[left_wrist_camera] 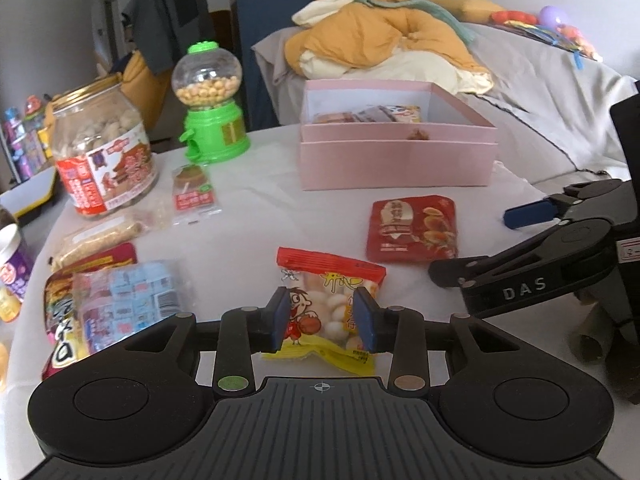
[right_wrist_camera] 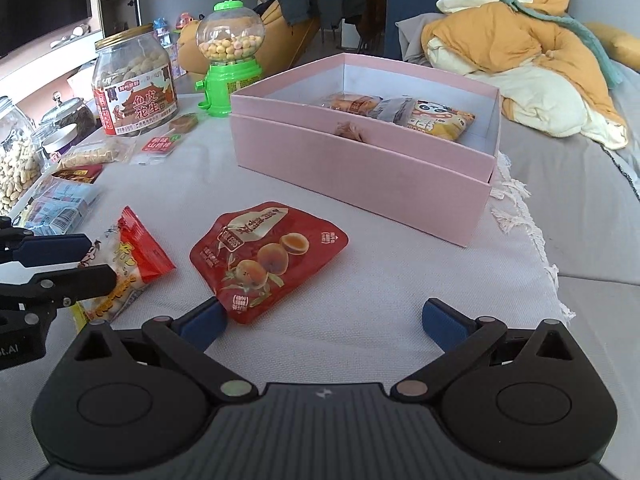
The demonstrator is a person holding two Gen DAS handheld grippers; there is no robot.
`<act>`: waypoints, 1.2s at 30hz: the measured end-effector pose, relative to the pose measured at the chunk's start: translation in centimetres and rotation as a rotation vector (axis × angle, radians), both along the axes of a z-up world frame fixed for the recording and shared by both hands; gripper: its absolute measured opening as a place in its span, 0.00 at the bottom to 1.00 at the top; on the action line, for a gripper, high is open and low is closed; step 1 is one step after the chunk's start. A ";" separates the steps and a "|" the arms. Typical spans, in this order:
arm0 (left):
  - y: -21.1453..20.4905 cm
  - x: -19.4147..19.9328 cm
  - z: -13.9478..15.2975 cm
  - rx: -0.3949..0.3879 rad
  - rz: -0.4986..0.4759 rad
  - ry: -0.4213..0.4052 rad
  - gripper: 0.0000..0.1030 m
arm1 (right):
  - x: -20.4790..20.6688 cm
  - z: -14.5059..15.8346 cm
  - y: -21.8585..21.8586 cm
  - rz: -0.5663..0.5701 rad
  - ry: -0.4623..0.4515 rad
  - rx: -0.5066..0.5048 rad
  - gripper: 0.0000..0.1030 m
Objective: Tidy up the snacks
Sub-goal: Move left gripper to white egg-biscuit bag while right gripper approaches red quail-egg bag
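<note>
**Two packets in front of the pink box**

I am looking down my left gripper [left_wrist_camera: 325, 317] and its blue pads are standing on either side of the yellow-and-red biscuit packet [left_wrist_camera: 330, 312] — whether they are pressing on it or only flanking it, I cannot tell. The packet is lying on the white cloth [right_wrist_camera: 380, 280]. My right gripper [right_wrist_camera: 324, 322] is standing wide, with nothing between its fingers; its left pad is sitting just beside the near edge of the red egg pouch [right_wrist_camera: 264, 258]. The pouch is lying flat, near the biscuit packet. Beyond both, the pink box [right_wrist_camera: 360, 172] is sitting open — a few wrapped snacks [right_wrist_camera: 400, 114] are lying inside it. A peanut jar [left_wrist_camera: 102, 152] and a green candy dispenser [left_wrist_camera: 210, 104] are standing further left.
</note>
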State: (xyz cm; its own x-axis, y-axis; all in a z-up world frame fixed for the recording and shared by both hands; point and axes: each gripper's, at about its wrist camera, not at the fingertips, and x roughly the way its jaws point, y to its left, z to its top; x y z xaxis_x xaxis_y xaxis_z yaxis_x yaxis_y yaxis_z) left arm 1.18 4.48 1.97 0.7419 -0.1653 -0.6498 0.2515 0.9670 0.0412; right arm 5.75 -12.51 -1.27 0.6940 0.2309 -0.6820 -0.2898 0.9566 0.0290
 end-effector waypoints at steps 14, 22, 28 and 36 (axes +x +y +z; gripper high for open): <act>-2.5 -2.1 1.1 0.127 -0.167 -0.042 0.41 | 0.1 0.0 -0.3 0.004 0.003 0.012 1.00; -5.3 -2.6 -1.1 0.231 -0.284 -0.034 0.51 | 0.2 0.0 -0.4 -0.003 0.003 0.024 1.00; -3.9 -1.6 -0.3 0.203 -0.161 -0.017 0.51 | 0.2 0.0 -0.4 -0.006 0.003 0.034 1.00; -1.7 2.4 -0.6 0.172 -0.050 0.013 0.51 | 0.1 -0.1 -0.4 -0.007 0.001 0.029 1.00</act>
